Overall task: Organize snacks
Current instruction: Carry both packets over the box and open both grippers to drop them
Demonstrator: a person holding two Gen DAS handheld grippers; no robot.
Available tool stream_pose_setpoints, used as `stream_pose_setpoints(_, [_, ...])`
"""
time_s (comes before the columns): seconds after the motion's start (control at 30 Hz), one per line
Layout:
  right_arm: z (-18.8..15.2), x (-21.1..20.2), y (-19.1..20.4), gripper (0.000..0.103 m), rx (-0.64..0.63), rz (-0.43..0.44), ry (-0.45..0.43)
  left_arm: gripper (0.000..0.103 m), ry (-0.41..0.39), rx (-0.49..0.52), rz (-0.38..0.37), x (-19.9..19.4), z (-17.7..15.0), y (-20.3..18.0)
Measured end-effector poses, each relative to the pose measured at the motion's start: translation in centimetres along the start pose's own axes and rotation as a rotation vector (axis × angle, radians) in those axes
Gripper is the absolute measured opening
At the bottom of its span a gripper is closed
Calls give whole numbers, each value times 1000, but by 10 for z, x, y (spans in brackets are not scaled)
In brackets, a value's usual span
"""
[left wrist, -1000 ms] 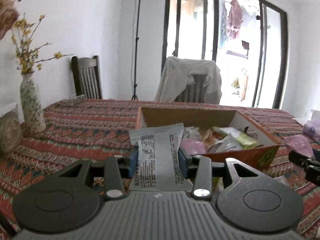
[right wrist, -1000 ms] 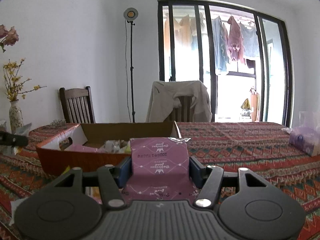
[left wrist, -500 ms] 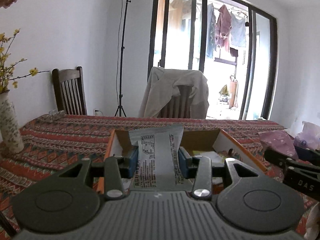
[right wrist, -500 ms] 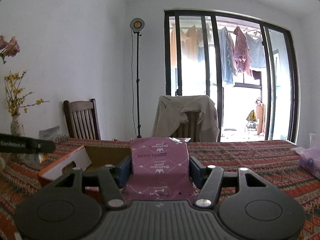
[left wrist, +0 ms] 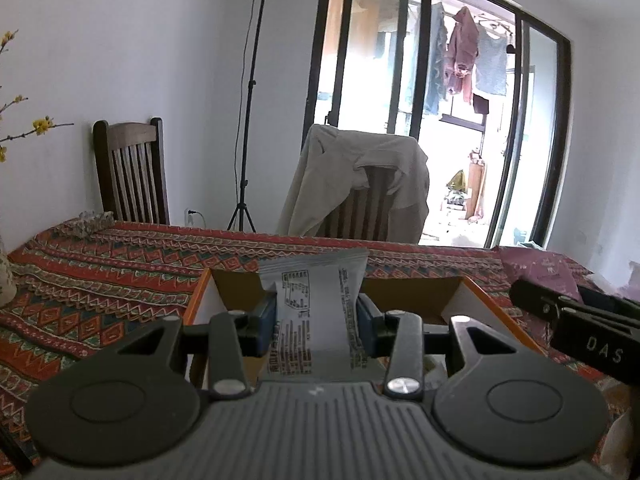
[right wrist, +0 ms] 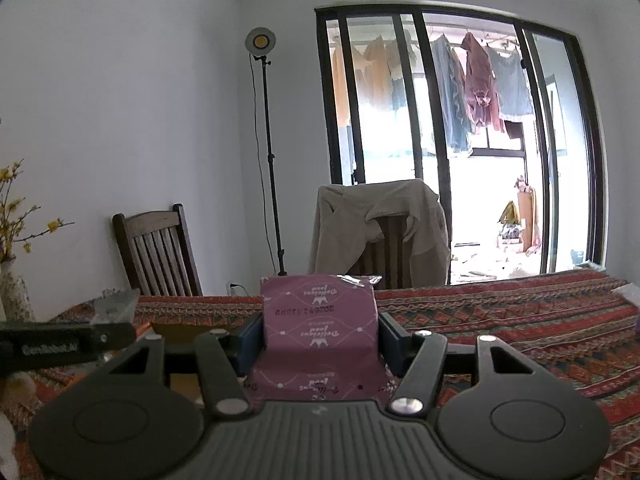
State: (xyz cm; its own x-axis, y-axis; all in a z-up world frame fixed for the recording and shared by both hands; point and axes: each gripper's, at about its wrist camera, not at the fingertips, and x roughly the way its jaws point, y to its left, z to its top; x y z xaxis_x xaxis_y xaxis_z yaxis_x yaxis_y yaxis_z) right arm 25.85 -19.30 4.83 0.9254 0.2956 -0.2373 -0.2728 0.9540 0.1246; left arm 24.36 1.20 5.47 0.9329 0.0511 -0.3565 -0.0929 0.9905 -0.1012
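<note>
My left gripper [left wrist: 316, 320] is shut on a grey snack packet [left wrist: 316, 300] printed with small text, held upright over the near end of an open orange cardboard box [left wrist: 486, 300]. The box's inside is mostly hidden behind the gripper. My right gripper [right wrist: 319, 338] is shut on a purple snack packet [right wrist: 319, 316], which stands upright between the blue pads. A corner of the box [right wrist: 180, 330] shows low at the left in the right wrist view. The right gripper [left wrist: 576, 320] appears at the right edge of the left wrist view, the left gripper [right wrist: 60, 344] at the left edge of the right one.
A patterned red cloth covers the table [left wrist: 120, 276]. A vase with yellow flowers [right wrist: 14, 292] stands at the left. Two wooden chairs [left wrist: 130, 172] stand behind the table, one draped with a beige jacket [left wrist: 360, 176]. A lamp stand [left wrist: 250, 92] and glass doors are beyond.
Both grippers have moved forward over the table with their packets. The box has come under them, its contents dropping out of sight. Each gripper now shows in the other's view.
</note>
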Motion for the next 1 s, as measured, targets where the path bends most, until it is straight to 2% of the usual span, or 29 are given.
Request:
stream_pose_setpoints(0.13, [-11,8,3,60,-19,19,16,42,-8,-1,16,12,0,9])
stream_pose_setpoints(0.4, [-23,20,6,60,-31,48,66,42,29,-7,14,26,-9,18])
stream_pose_setpoints(0.5, [-28,23,7,62,-40,57,93,47,45,-17,17,27,-13,19])
stream_pose_setpoints(0.53, [-29,24,7,62,-44,54,97,53,49,-26,12,27,-14,20])
stream_pose_setpoints(0.57, [-31,24,7,67,-49,48,98,59,50,-37,3,26,-15,22])
stream_pose_setpoints(0.6, [-30,25,8,81,-50,42,97,75,47,-49,-2,25,-15,23])
stream_pose_setpoints(0.63, [-30,24,7,89,-47,44,94,93,34,-58,3,23,-16,25])
stream_pose_setpoints(0.67, [-31,23,6,101,-43,51,88,102,20,-65,16,20,-17,25])
stream_pose_setpoints(0.73, [-33,21,5,103,-36,49,76,103,-13,-76,32,15,-19,27])
stream_pose_setpoints(1.0, [-35,17,6,103,-55,20,67,103,-23,-57,31,10,-20,21])
